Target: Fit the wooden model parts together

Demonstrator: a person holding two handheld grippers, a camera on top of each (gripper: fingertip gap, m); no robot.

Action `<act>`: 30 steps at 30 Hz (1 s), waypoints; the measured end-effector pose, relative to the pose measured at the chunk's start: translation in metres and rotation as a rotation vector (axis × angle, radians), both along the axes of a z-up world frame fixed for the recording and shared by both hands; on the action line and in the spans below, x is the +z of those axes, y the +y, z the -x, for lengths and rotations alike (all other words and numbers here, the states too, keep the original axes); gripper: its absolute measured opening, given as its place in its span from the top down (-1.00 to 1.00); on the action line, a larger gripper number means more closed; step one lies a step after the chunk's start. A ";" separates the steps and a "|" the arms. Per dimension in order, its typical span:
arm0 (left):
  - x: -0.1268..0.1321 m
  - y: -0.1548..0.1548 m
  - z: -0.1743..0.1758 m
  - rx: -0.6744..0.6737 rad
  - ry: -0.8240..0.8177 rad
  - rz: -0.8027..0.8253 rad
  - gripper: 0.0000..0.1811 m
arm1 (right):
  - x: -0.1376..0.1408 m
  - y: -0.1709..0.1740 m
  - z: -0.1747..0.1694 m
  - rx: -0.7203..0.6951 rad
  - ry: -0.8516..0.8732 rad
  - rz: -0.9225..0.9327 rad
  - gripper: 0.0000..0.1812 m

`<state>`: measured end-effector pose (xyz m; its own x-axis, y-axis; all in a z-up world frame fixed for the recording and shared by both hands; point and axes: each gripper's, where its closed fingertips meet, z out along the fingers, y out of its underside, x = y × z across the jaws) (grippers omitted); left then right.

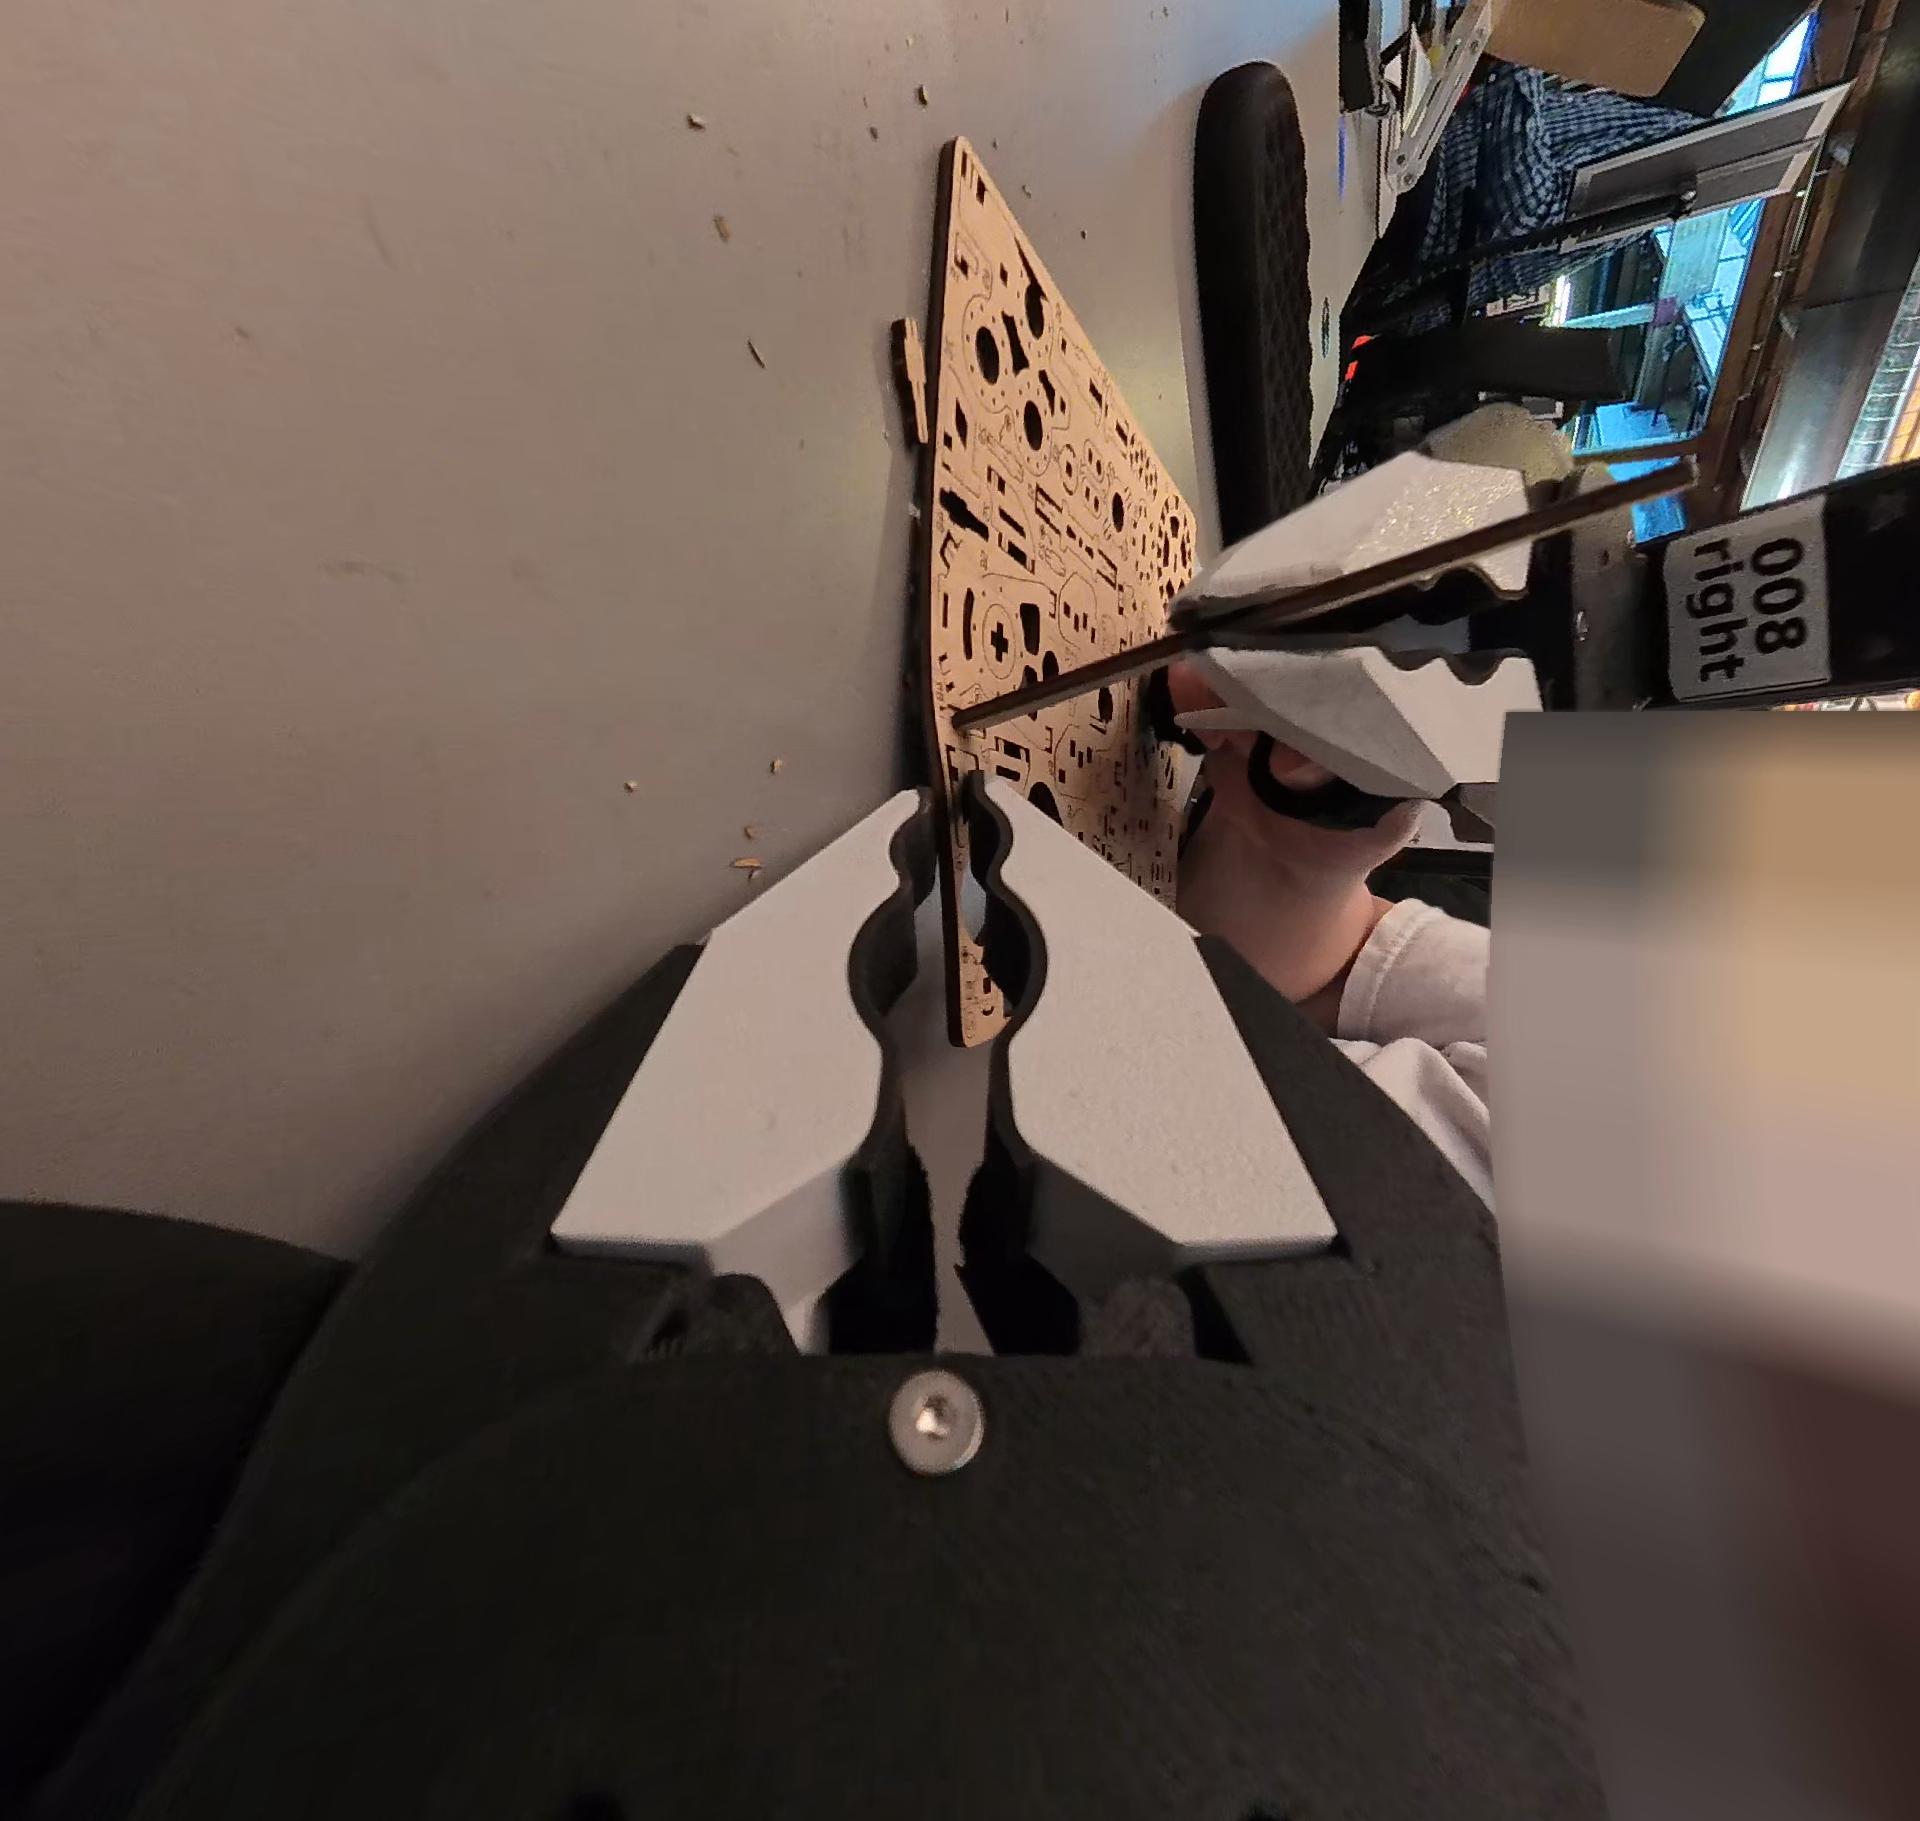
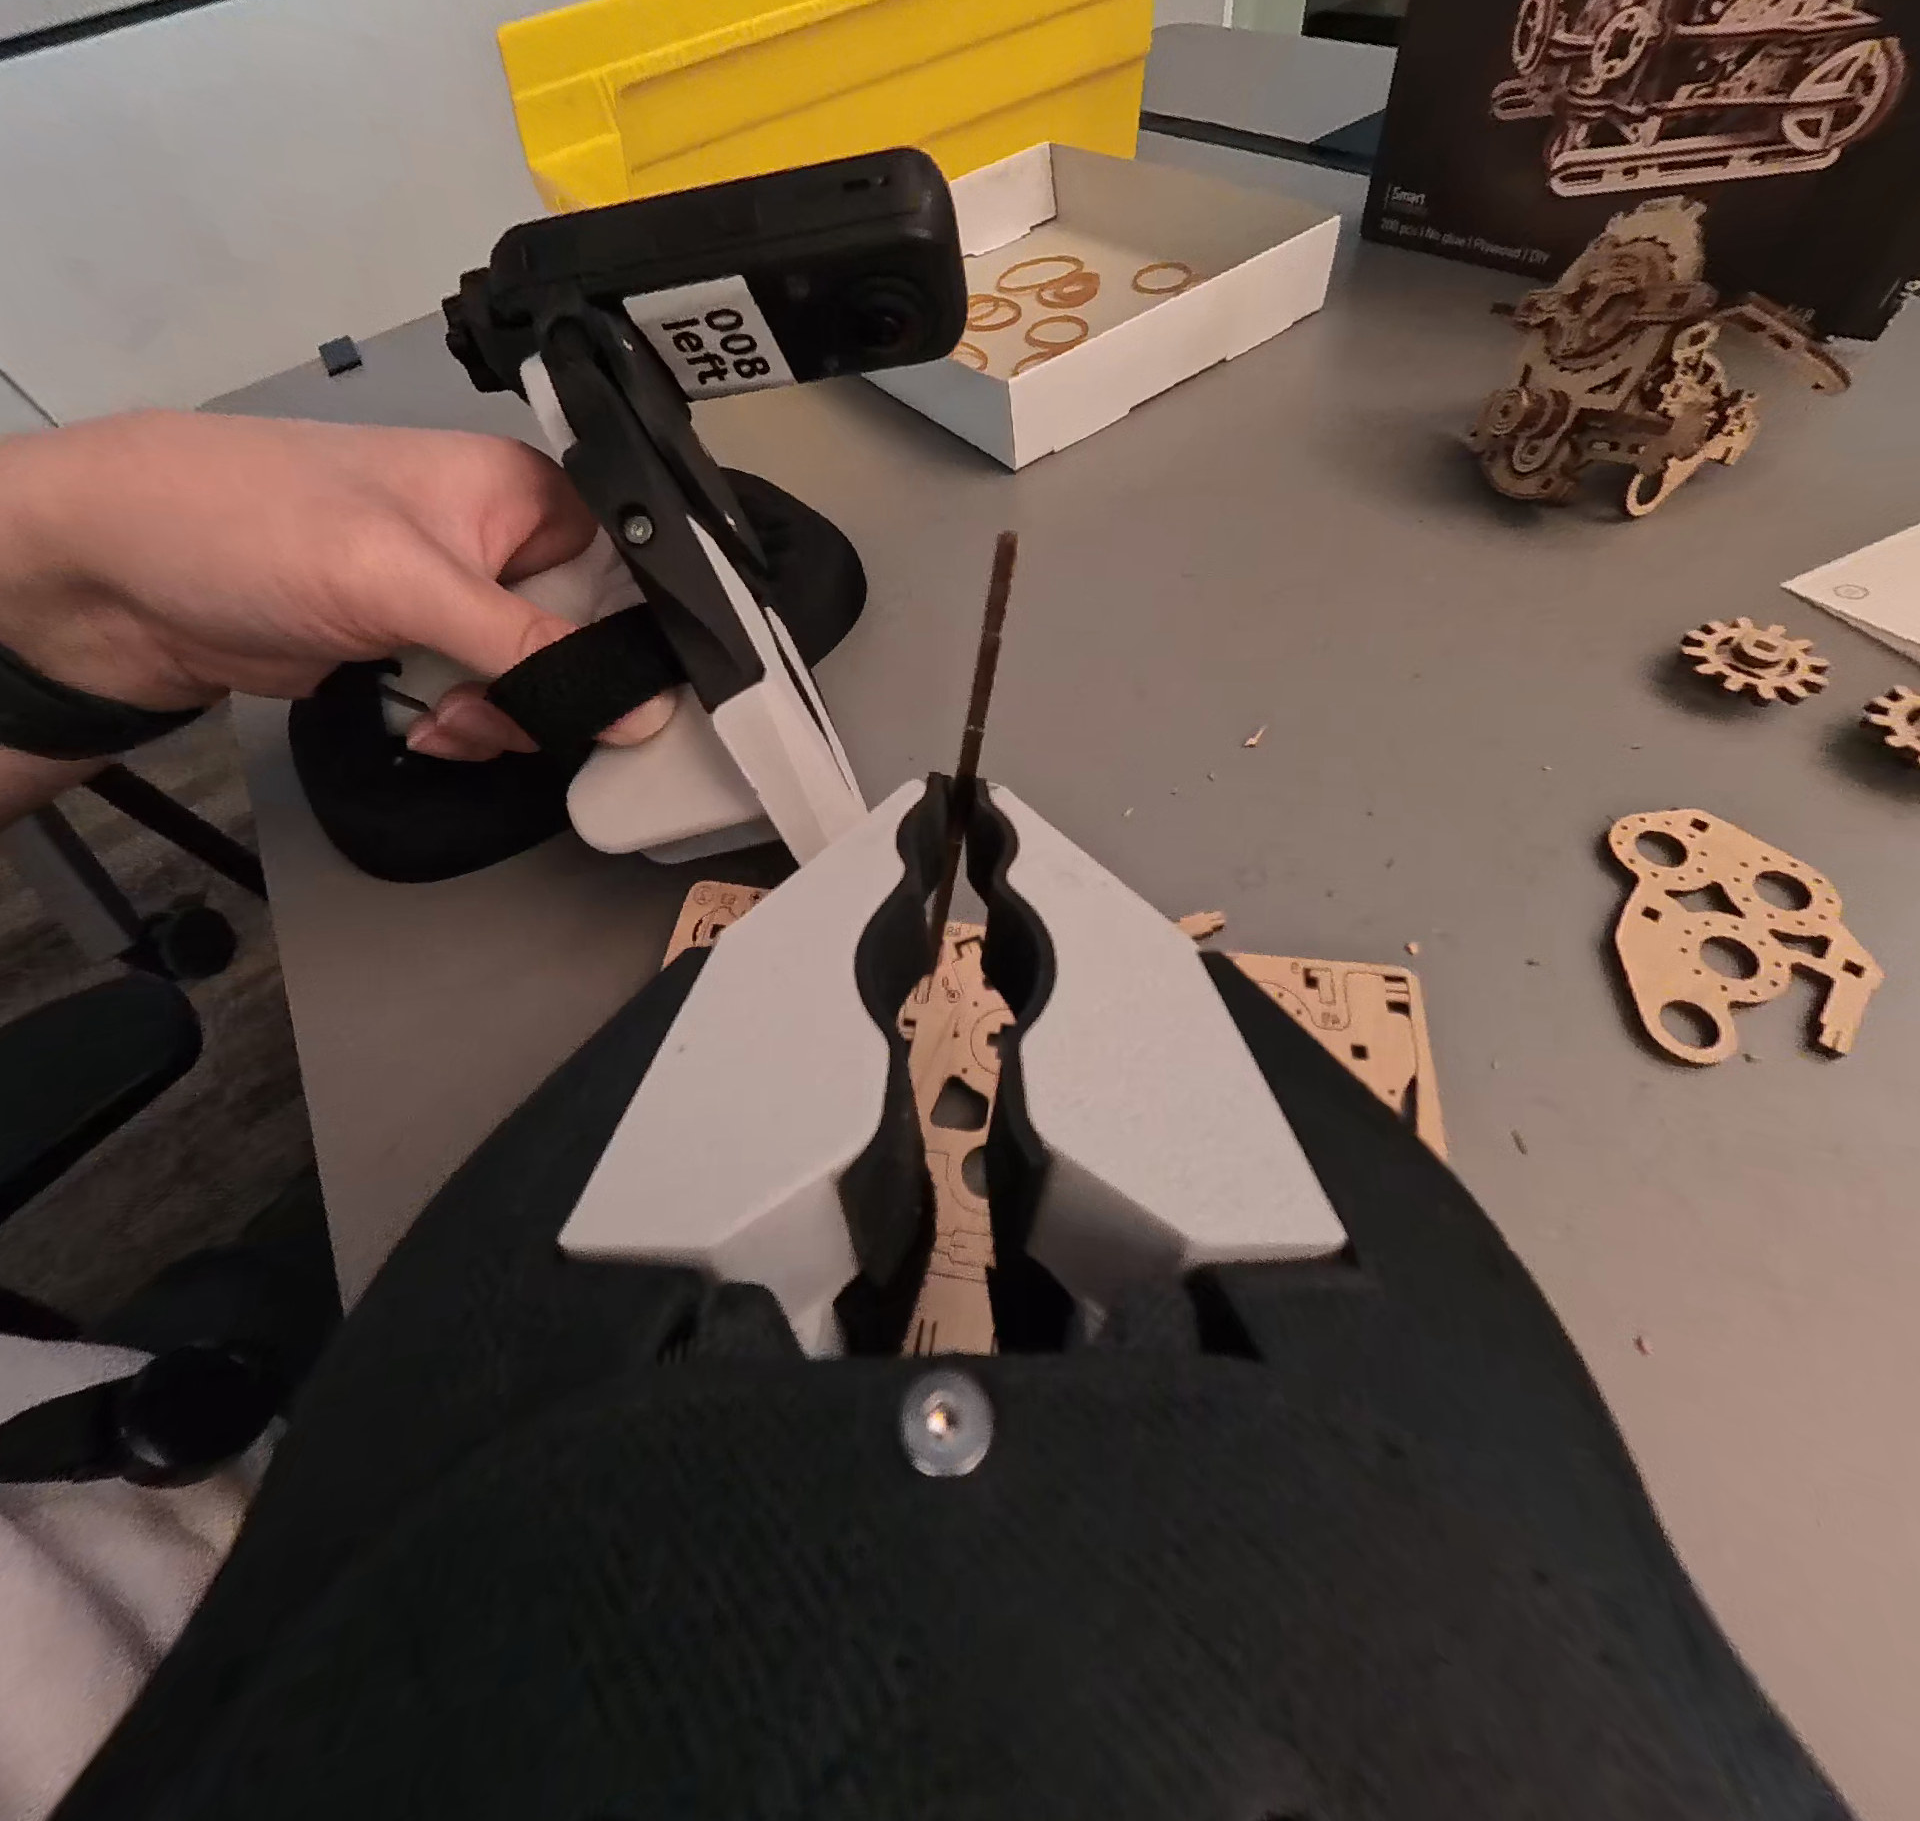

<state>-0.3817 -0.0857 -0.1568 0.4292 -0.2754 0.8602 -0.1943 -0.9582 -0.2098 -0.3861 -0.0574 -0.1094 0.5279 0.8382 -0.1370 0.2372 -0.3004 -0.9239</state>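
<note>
Left claw (image 1: 951, 815) pinching plywood sheet (image 1: 1049, 524); right claw (image 2: 961, 805) pinching thin wooden part (image 2: 987, 649).

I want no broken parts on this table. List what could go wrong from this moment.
1. The left gripper pinches the laser-cut wooden sheet only near one edge; the thin sheet could flex, slip or crack.
2. The right gripper clamps a thin wooden piece edge-on; it might twist or snap if pressed against the sheet.
3. Wood splinters scattered on the table suggest that the tabs break easily.
</note>
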 end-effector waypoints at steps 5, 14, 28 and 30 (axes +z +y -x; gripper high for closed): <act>0.000 0.000 0.000 0.000 0.003 -0.004 0.96 | 0.000 -0.004 0.004 0.025 -0.046 -0.039 0.97; 0.000 0.000 0.000 -0.002 0.005 -0.010 0.96 | 0.000 -0.014 -0.001 0.020 -0.040 -0.031 0.96; -0.001 0.000 0.000 -0.011 0.000 -0.002 0.97 | -0.003 -0.008 -0.003 0.038 -0.103 0.033 0.96; -0.001 0.000 0.000 -0.011 0.000 -0.002 0.97 | -0.003 -0.007 -0.001 0.041 -0.126 0.019 0.96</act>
